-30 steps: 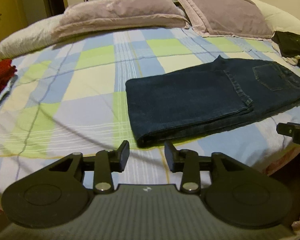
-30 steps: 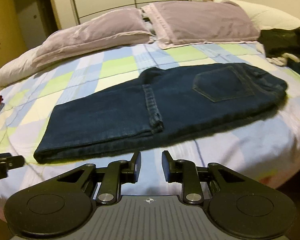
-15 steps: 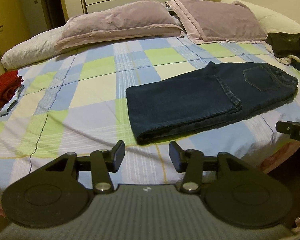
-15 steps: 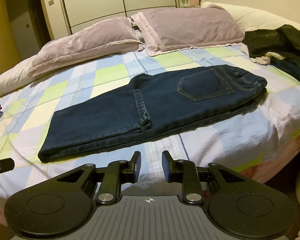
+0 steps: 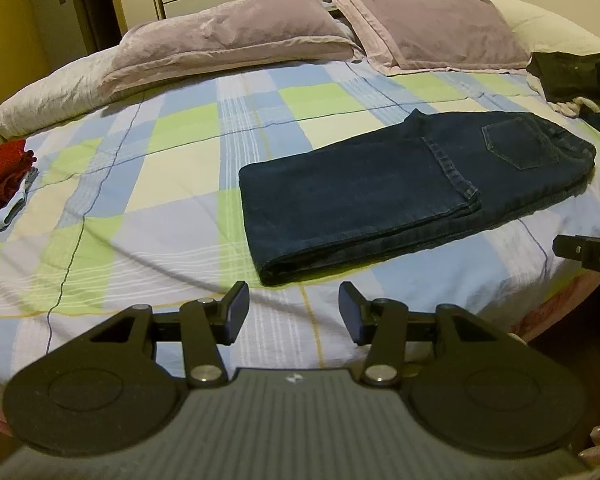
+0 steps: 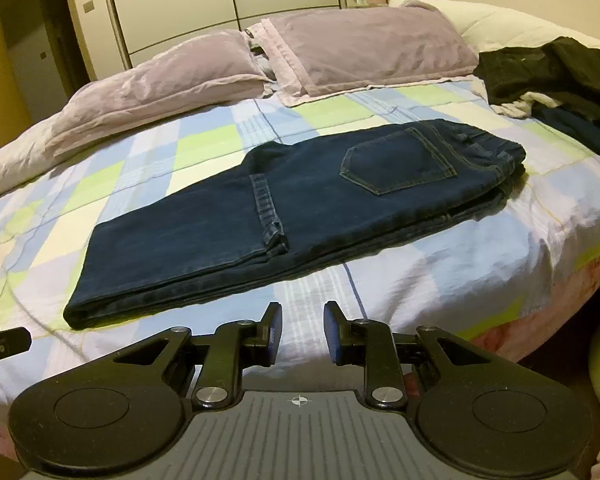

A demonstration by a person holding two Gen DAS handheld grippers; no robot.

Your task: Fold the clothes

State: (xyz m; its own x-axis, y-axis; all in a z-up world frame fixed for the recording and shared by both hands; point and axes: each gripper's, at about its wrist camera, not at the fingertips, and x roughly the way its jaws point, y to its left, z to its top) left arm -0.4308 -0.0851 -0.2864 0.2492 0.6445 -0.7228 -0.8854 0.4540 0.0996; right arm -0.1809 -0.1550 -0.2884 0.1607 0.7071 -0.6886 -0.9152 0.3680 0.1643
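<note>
Left gripper (image 5: 292, 312): matte black plastic body with two flat round discs either side of a ribbed grey centre plate bearing a small white mark. Two angled link arms, each with triangular cut-outs and silver round-headed screws at the pivots. Fingers (image 5: 234, 312) are short black blocks with bluish inner pads.

Right gripper (image 6: 300, 334): same build; black discs, ribbed grey plate with a white crosshair mark, silver pivot screws, triangular cut-outs. Fingers (image 6: 334, 334) carry blue pads on the inner faces. Seen from the left wrist camera at the right edge, its black side shows white letters "DAS".
</note>
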